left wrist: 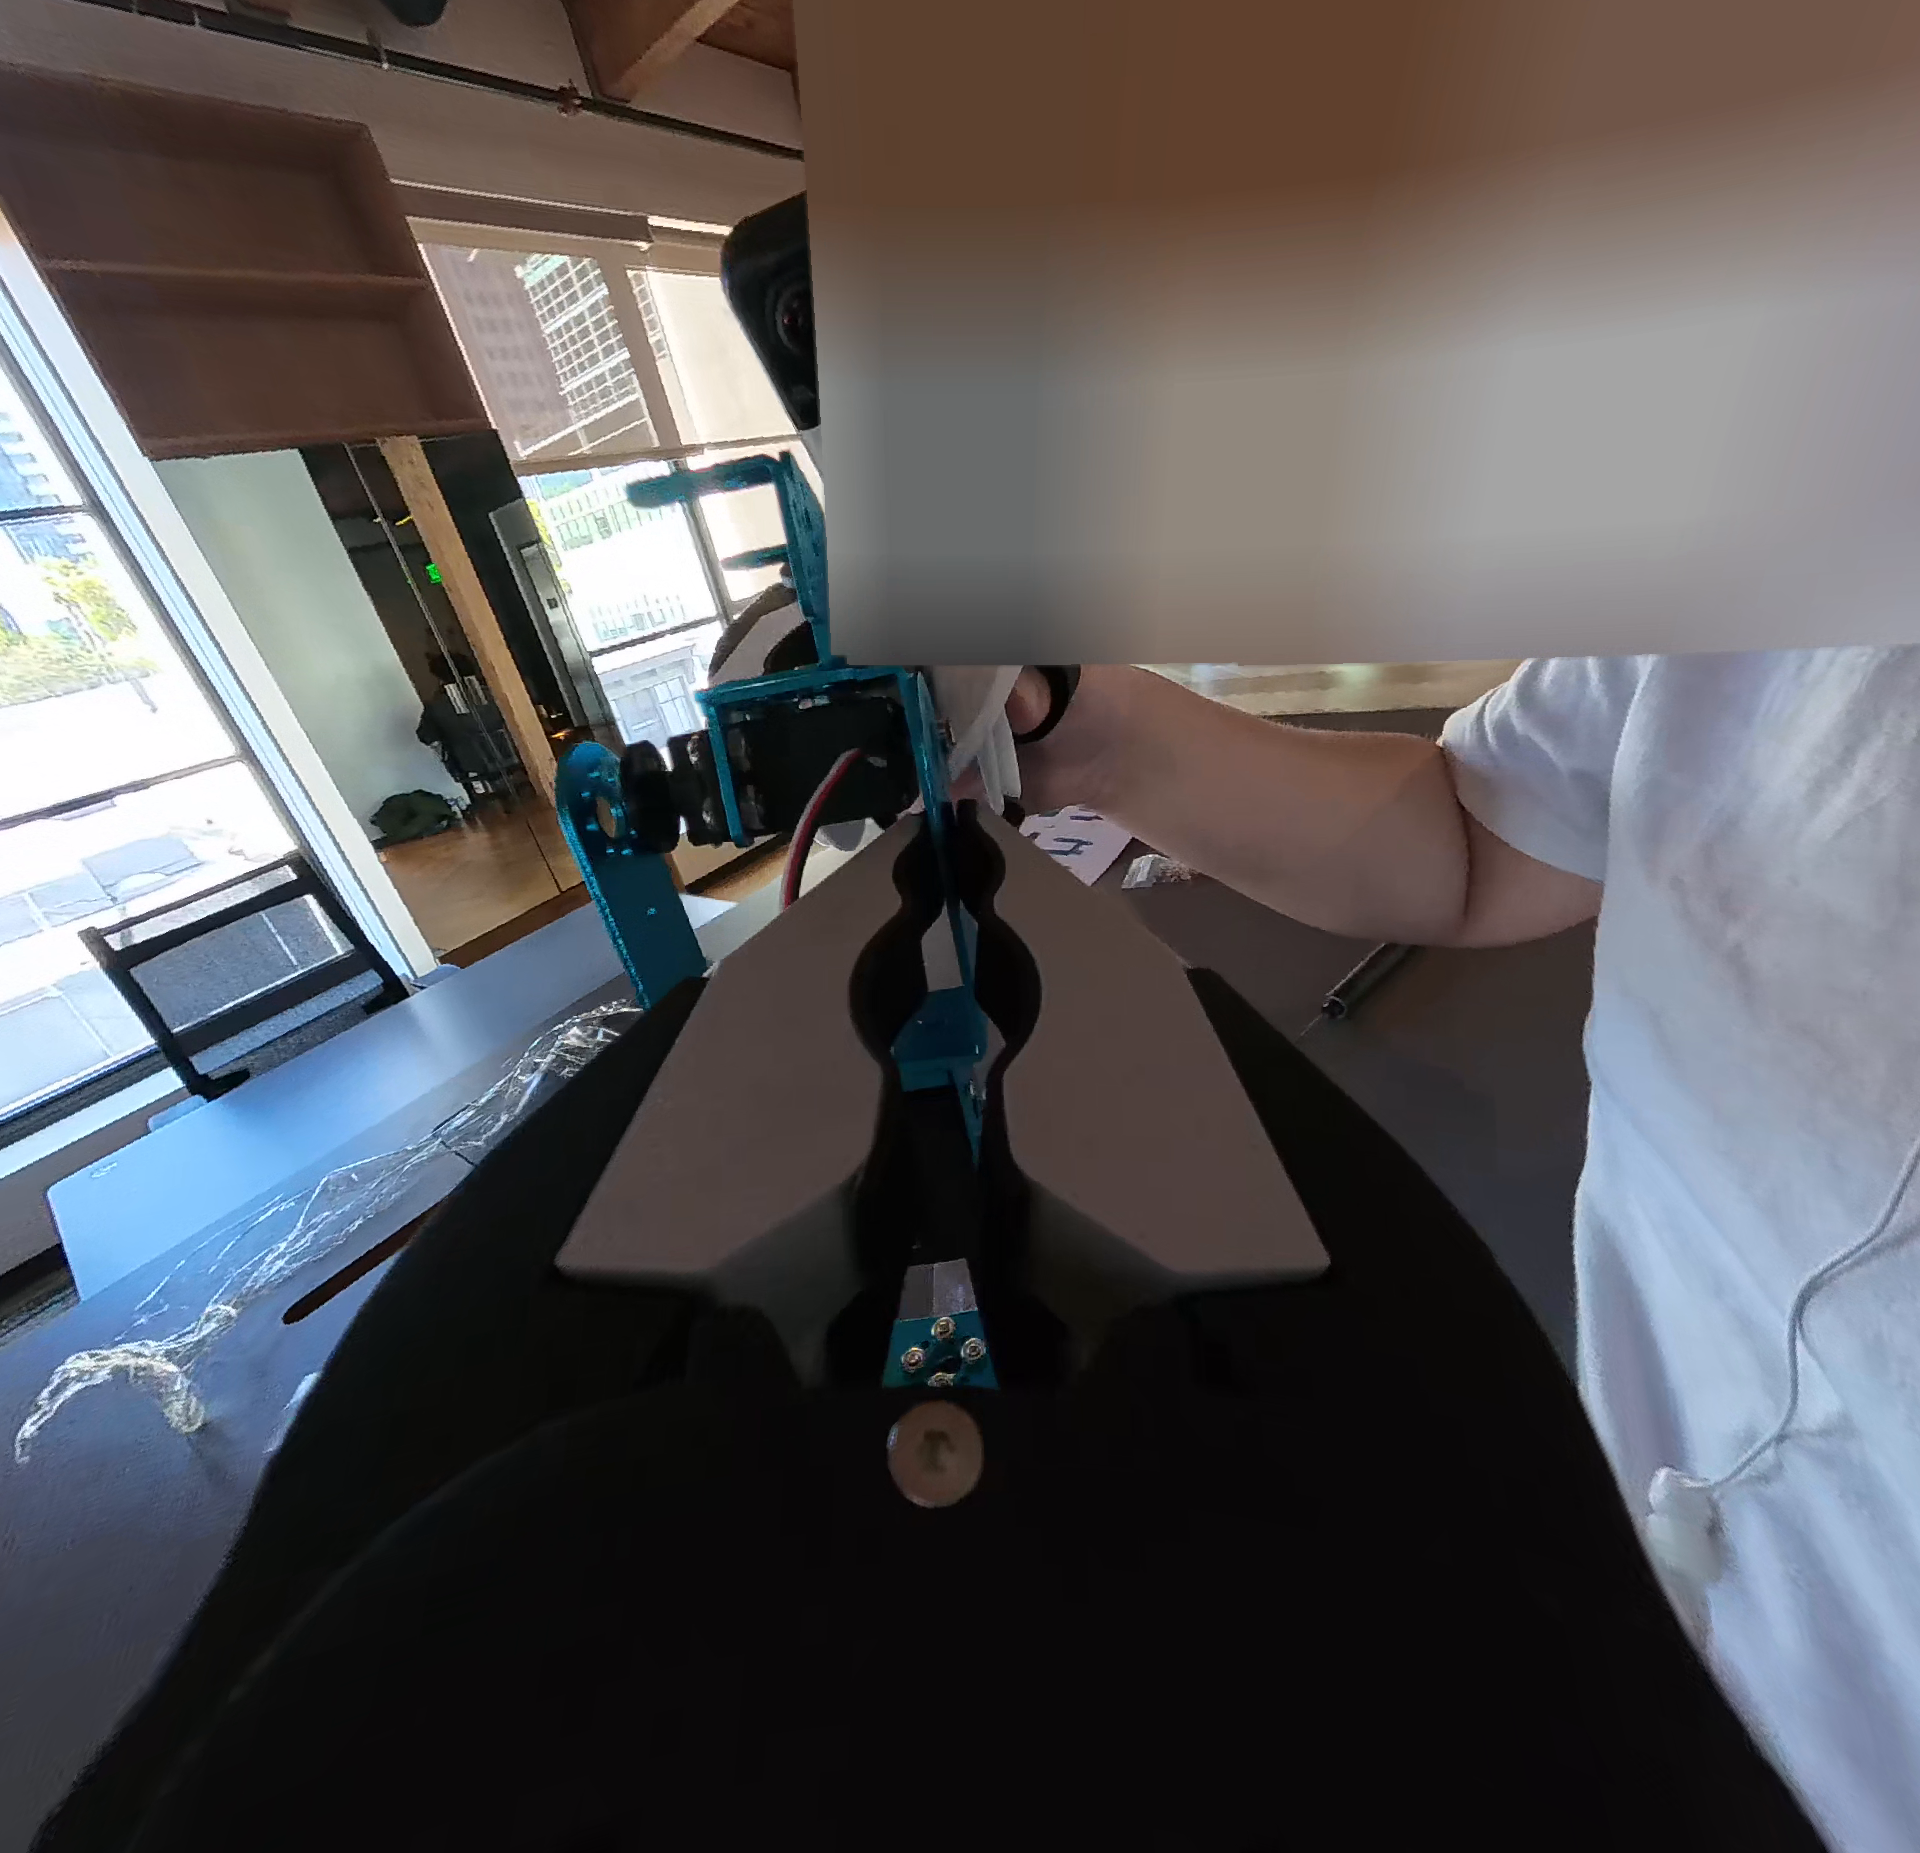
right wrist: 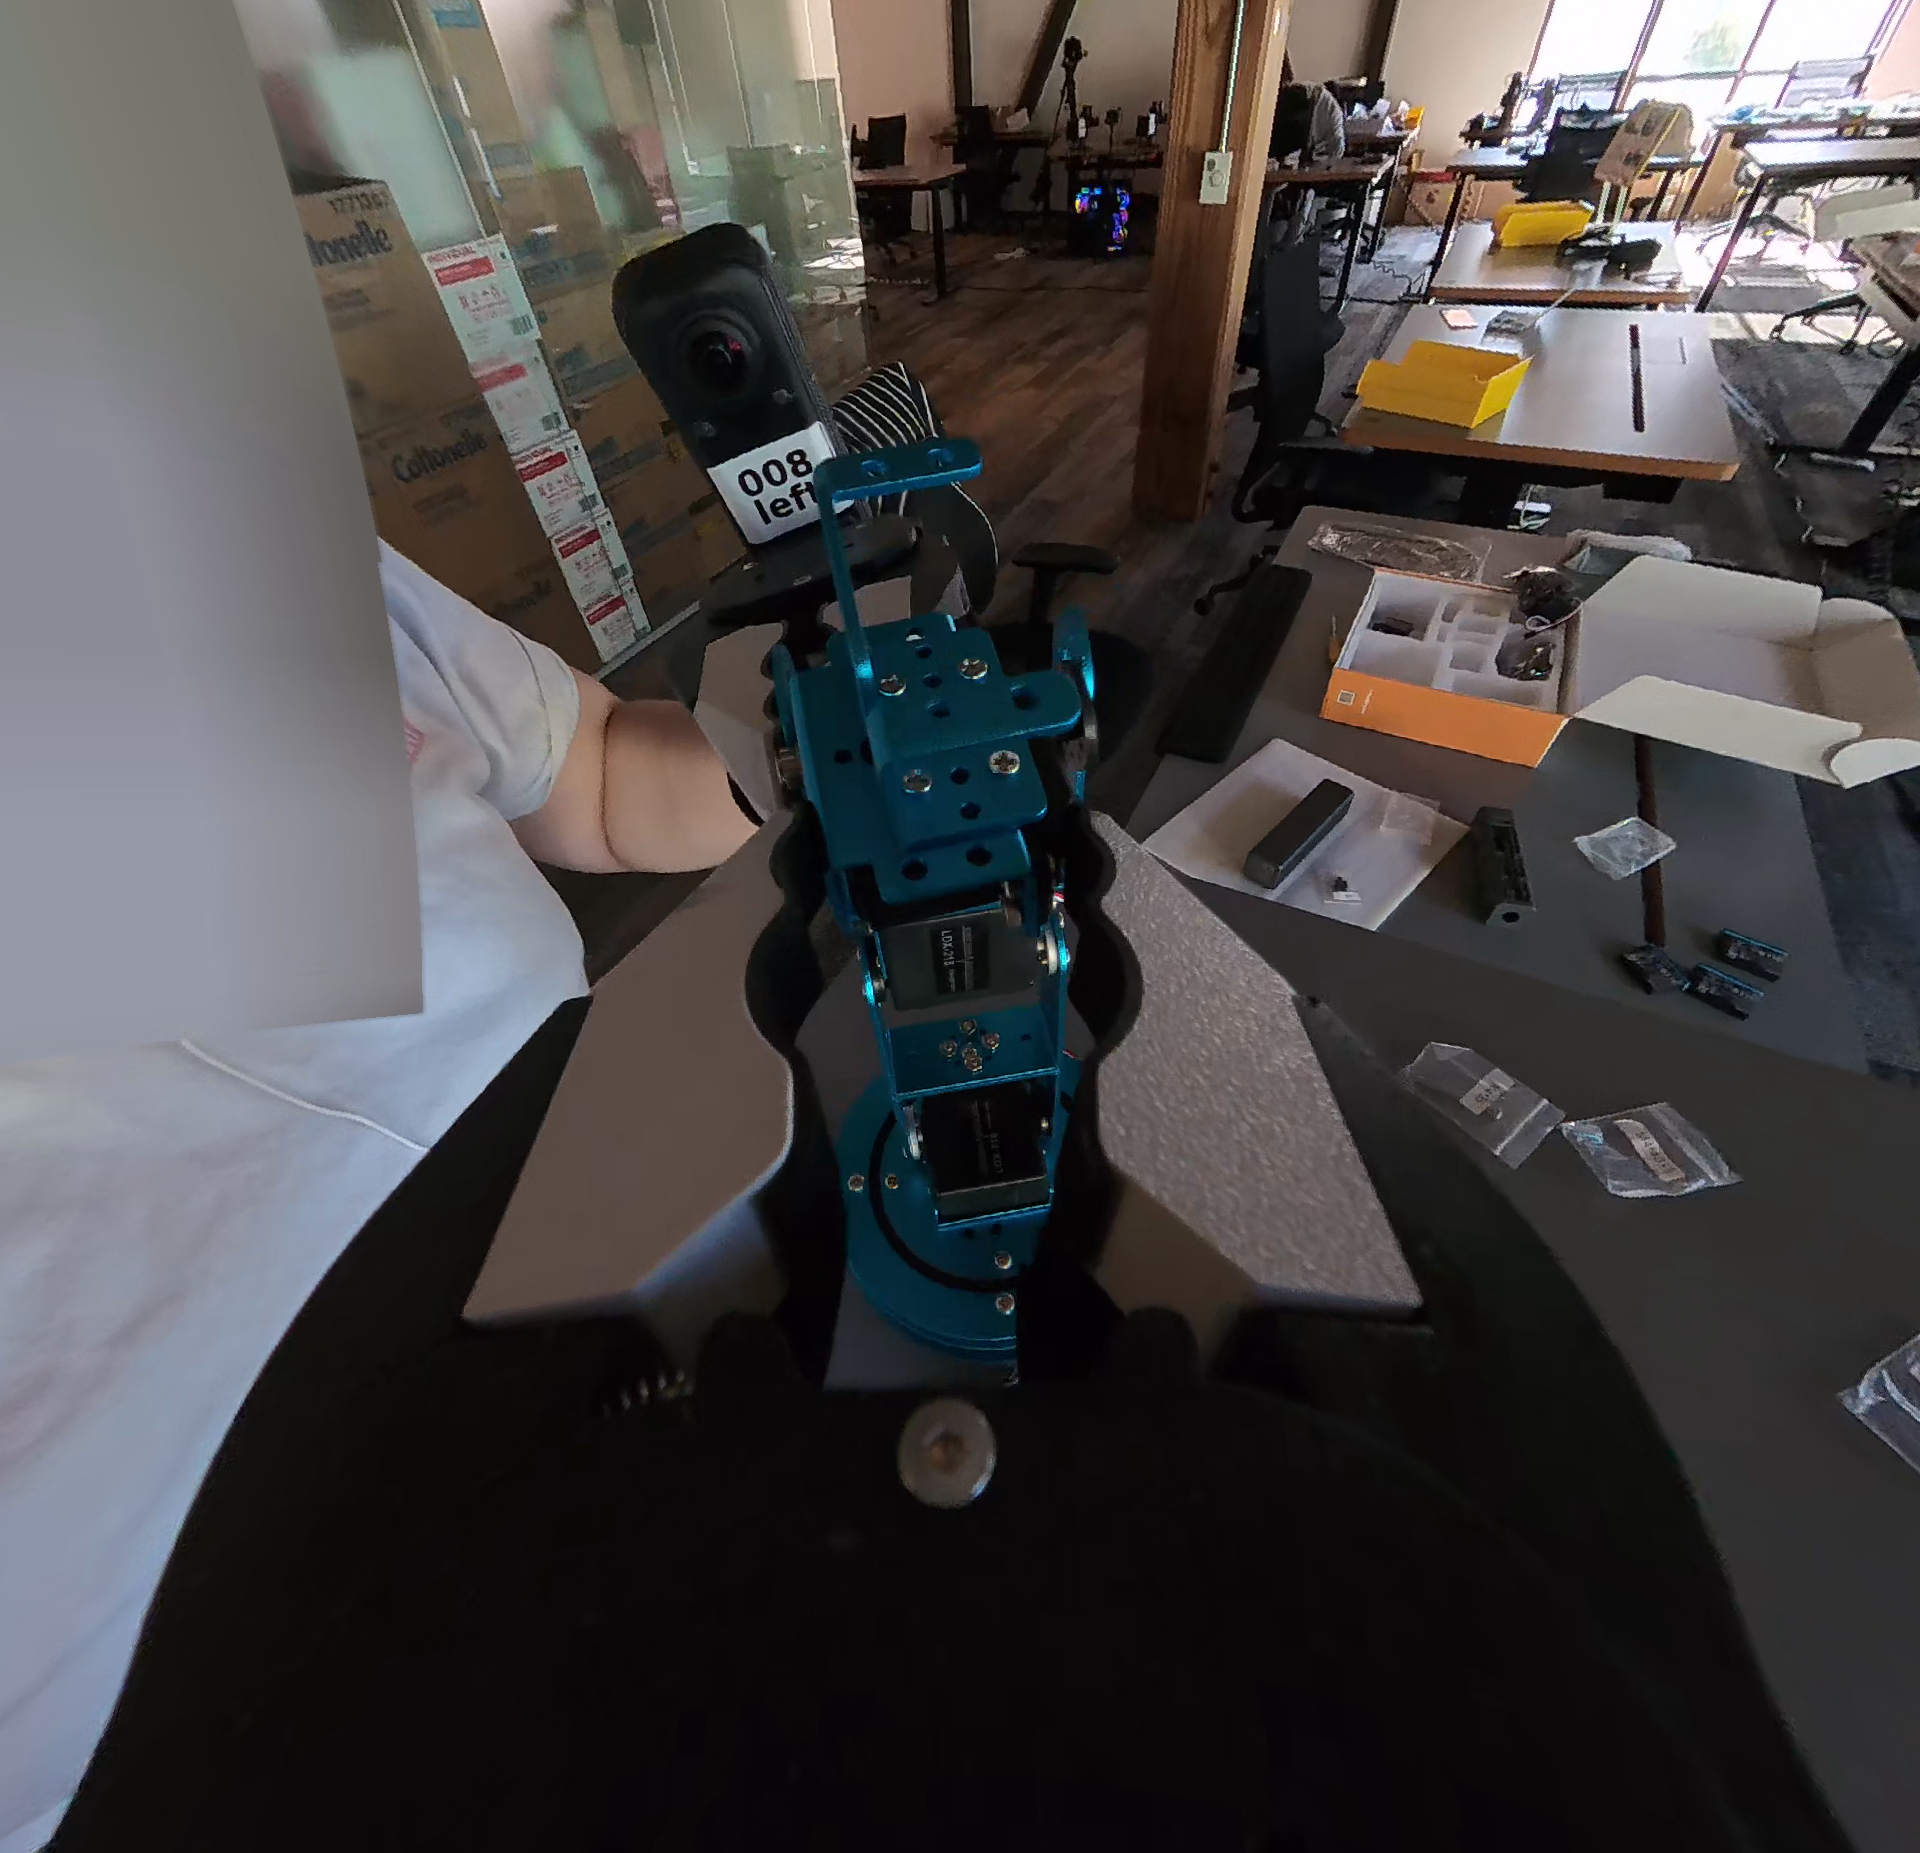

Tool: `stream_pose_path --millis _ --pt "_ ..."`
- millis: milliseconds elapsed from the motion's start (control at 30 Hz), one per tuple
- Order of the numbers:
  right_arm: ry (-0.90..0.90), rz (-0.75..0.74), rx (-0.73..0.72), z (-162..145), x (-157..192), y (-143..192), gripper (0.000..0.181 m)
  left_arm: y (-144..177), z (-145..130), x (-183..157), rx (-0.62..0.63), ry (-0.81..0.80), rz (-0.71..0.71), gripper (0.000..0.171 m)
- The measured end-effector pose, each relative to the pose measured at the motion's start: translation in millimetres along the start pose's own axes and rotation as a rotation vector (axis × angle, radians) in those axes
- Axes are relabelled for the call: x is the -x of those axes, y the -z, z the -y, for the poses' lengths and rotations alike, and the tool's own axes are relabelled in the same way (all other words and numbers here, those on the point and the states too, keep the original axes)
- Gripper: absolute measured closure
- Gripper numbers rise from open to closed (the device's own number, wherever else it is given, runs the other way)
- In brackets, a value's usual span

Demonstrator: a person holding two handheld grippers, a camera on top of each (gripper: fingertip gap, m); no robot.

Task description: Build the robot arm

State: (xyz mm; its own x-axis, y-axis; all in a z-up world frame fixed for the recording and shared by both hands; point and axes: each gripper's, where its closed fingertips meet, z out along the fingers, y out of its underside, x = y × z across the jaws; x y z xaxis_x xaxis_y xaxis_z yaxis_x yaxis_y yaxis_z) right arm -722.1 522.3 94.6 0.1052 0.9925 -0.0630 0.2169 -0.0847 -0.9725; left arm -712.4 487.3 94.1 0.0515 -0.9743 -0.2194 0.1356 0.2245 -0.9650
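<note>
A metal bracket assembly (right wrist: 940, 930) fills the frame's centre, between the right gripper (right wrist: 940, 868) fingers. An open box (right wrist: 1455, 660) sits upper right on the table (right wrist: 1558, 1284), plastic bags (right wrist: 1647, 1149) at right below it.

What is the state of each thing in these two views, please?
left gripper: shut on a thin plate of the blue metal arm.
right gripper: closed around the blue metal arm, lifted off the table.
orange box: open, lid folded back.
small plastic bags: lying flat on grey table.

Bag (right wrist: 1886, 1398) cut off (right edge)
</note>
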Motion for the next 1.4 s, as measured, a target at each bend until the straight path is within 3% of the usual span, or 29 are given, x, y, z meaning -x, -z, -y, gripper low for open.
stream_pose_path --millis 600,733,900,1067,1200,1400 --pt "-0.047 -0.009 0.027 -1 -4 -2 0.134 0 0 5 -0.017 -0.039 0.02 0.17" --pt "-0.039 -0.032 0.028 0 -6 -3 0.135 2 0 8 0.036 -0.11 0.079 0.168" --pt "-0.035 -0.044 0.032 2 -7 -6 0.135 8 3 7 0.042 0.015 0.074 0.162" --pt "-0.042 -0.048 0.036 3 -9 -8 0.135 14 6 10 0.063 0.037 0.098 0.162" --pt "-0.04 -0.052 0.042 3 -9 -9 0.135 21 14 11 0.008 0.122 0.068 0.164" --pt "-0.05 -0.049 0.038 3 -10 -9 0.135 24 19 17 -0.012 0.087 0.106 0.171"
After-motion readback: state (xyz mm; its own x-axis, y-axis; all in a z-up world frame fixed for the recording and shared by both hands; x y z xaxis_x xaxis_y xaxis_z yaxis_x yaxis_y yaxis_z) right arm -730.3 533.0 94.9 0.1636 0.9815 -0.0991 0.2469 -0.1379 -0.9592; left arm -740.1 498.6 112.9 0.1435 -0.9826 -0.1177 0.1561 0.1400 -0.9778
